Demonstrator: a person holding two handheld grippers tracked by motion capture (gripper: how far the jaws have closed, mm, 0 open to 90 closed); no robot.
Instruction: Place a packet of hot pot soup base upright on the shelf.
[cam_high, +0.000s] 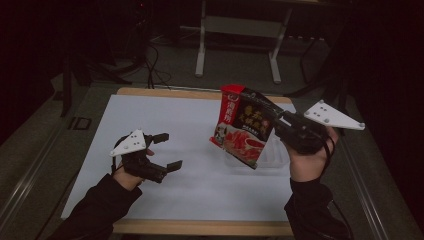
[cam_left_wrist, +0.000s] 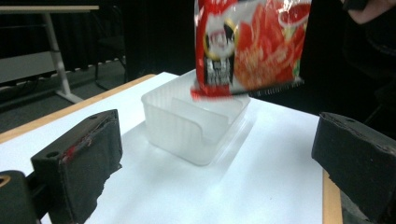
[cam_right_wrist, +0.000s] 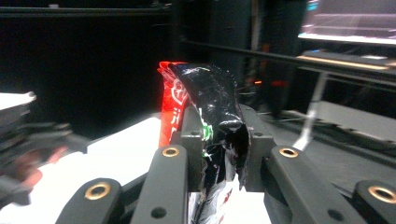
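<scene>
A red and black snack packet (cam_high: 243, 125) hangs in the air over the right part of the table, pinched at its edge by my right gripper (cam_high: 277, 119). Seen along the jaws, the crumpled packet (cam_right_wrist: 212, 130) is squeezed between them. Its lower end (cam_left_wrist: 250, 44) hovers just above a clear plastic container (cam_left_wrist: 196, 123), which sits on the white mat (cam_high: 165, 150) partly behind the packet (cam_high: 272, 155). My left gripper (cam_high: 167, 150) rests low at the left of the table, jaws wide apart and holding nothing; its pads (cam_left_wrist: 88, 158) frame the container from a distance.
The white mat covers a wooden table whose edge (cam_high: 200, 227) runs along the front. Beyond the far edge stand a table frame (cam_high: 240, 35) and cables on a dark floor. The left hand and gripper (cam_right_wrist: 28, 149) appear blurred in the right gripper view.
</scene>
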